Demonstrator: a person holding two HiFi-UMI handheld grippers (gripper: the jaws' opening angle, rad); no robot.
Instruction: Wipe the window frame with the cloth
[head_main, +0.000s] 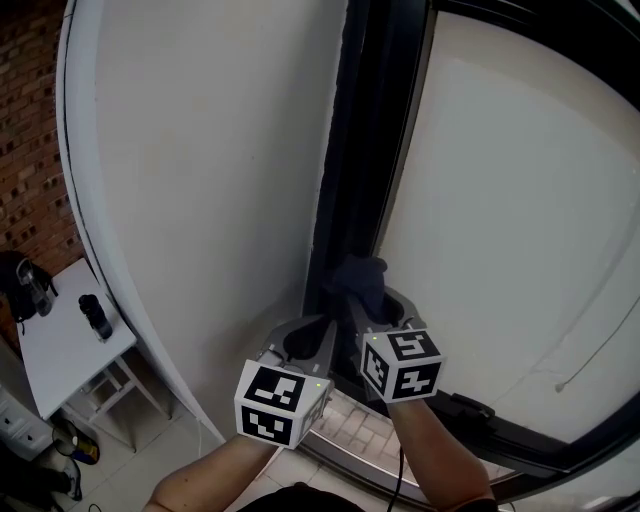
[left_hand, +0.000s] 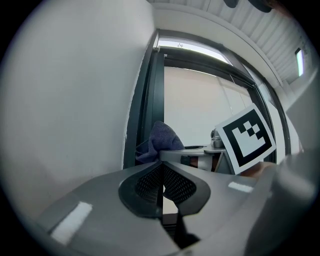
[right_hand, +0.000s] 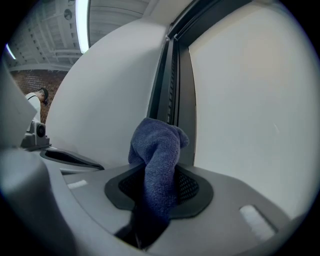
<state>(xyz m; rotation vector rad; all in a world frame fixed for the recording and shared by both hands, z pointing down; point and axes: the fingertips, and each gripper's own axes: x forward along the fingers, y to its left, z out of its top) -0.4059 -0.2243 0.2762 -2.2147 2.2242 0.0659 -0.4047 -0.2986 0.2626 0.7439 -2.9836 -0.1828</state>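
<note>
The right gripper (right_hand: 160, 176) has its jaws clamped on a dark blue cloth (right_hand: 157, 145). The cloth rises in a bunched fold above the jaw tips and hangs down between the pads. In the head view, the bunch sits over the lower part of the dark upright of the window frame (head_main: 350, 150), close to the corner where the upright meets the bottom rail. The cloth lies right against the frame or just in front of it, and I cannot tell which.

The left gripper (left_hand: 162, 172) is just beside the right one, on its left and a little lower. Its jaws are together, pad against pad, with nothing between them. In its own view, the cloth and the right gripper's marker cube show just past its tips.

The frame runs up between a white wall (head_main: 200, 150) on the left and a pale pane (head_main: 520, 200) on the right. Both grippers point up along it, and the person's forearms come in from the bottom edge of the head view.

Well apart to the lower left, a small white table (head_main: 55, 345) stands against a brick wall (head_main: 28, 150). A dark bottle (head_main: 97, 316) stands upright near the table's right edge. A dark thing that I cannot make out sits at its far left corner.
</note>
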